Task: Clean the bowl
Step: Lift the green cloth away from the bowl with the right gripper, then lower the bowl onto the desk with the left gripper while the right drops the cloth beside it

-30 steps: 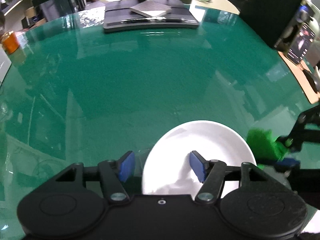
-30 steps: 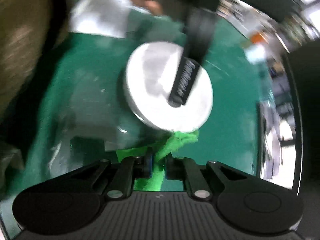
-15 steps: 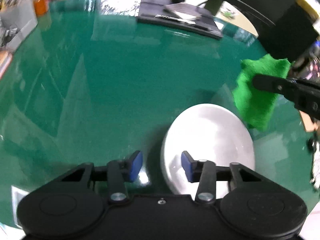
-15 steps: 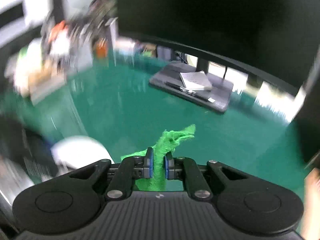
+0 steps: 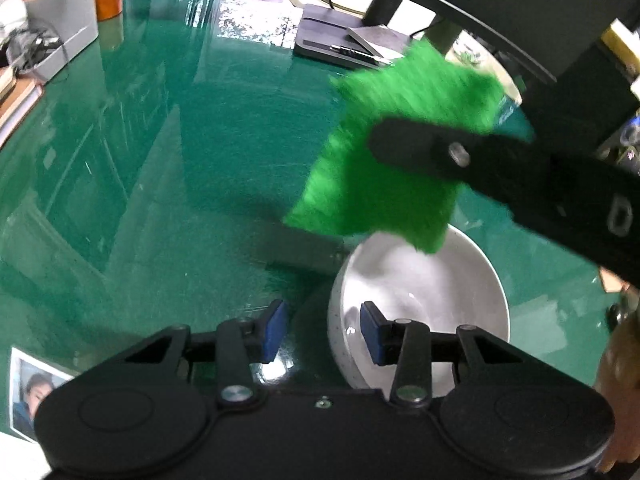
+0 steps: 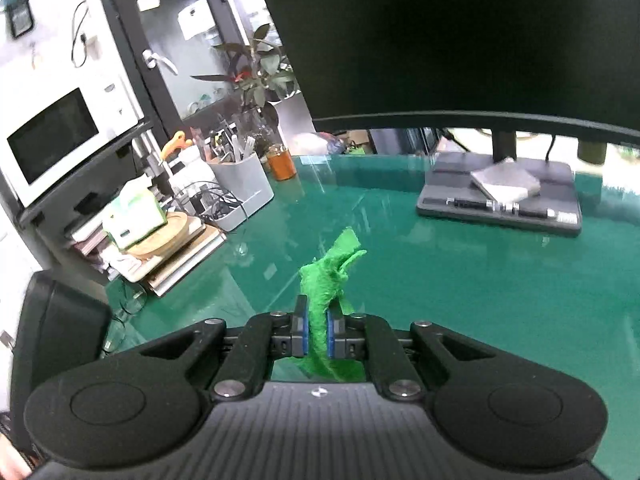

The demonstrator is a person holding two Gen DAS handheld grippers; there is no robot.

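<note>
Left wrist view: a white bowl (image 5: 420, 304) sits at lower right of the frame on the green table (image 5: 160, 184), empty inside apart from glare. The left gripper (image 5: 324, 332) straddles the bowl's near-left rim, one blue pad inside the bowl and the other outside; the jaws stand wide, not pressing the wall. Above the bowl, at centre right, the right gripper (image 5: 404, 148) reaches in from the right with a green cloth (image 5: 392, 160) hanging from it, the cloth's lower corner over the bowl's far rim; contact cannot be told.

Right wrist view: the right gripper (image 6: 317, 332) has its jaws narrow, pinched on the cloth (image 6: 328, 276), which sticks up between the pads. The bowl is out of this frame.

At left of centre a grey bin (image 6: 240, 184) holds pens and tools, with an orange jar (image 6: 282, 164) just beside it. A tissue box (image 6: 134, 216) rests on a wooden board at left. At right, a monitor base (image 6: 500, 196) carries a notebook (image 6: 506, 182) and pens. A microwave (image 6: 60, 136) and a plant (image 6: 252, 76) stand behind the table.
</note>
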